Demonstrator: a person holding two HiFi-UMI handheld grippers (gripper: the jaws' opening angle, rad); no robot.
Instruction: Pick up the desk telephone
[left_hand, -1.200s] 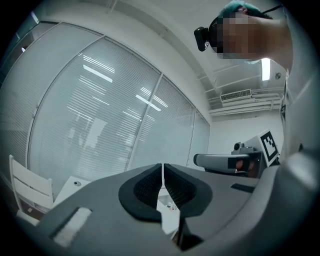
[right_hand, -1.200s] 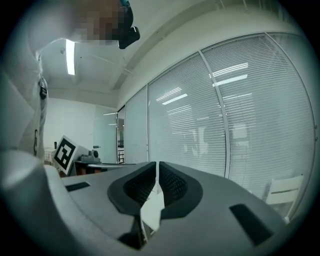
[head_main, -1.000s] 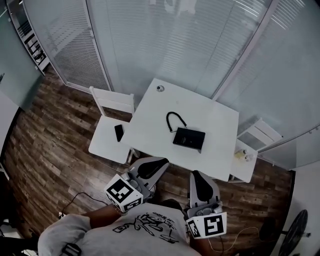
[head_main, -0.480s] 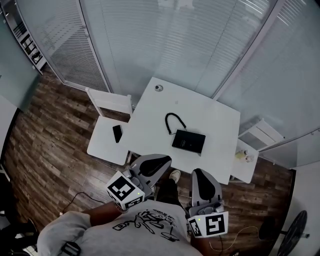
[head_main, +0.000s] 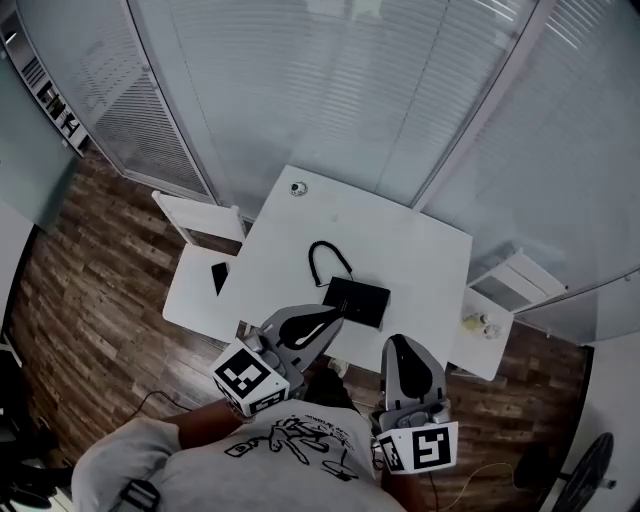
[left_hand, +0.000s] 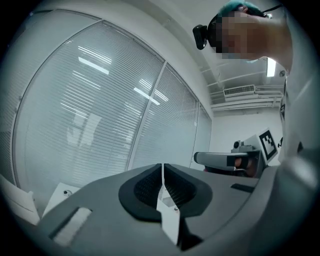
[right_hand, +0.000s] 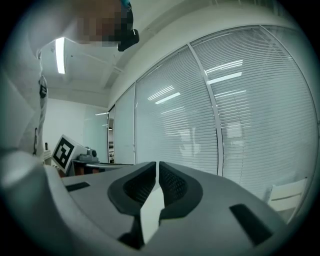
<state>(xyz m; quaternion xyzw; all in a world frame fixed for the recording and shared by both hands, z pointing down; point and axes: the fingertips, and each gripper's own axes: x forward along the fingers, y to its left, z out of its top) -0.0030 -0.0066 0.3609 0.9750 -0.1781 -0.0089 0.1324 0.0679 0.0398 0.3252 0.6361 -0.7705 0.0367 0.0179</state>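
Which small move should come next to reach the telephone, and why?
Probably tip the left gripper down toward the desk telephone: its jaws are shut and empty, its own view faces the blinds, and the telephone lies untouched on the table.

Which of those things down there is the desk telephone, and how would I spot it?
Start at the white table before the blinds. Near its front edge lies the telephone, a flat black rectangle with a black cord looping off its far side. The other black slab is smaller, has no cord, and lies on the chair at left.
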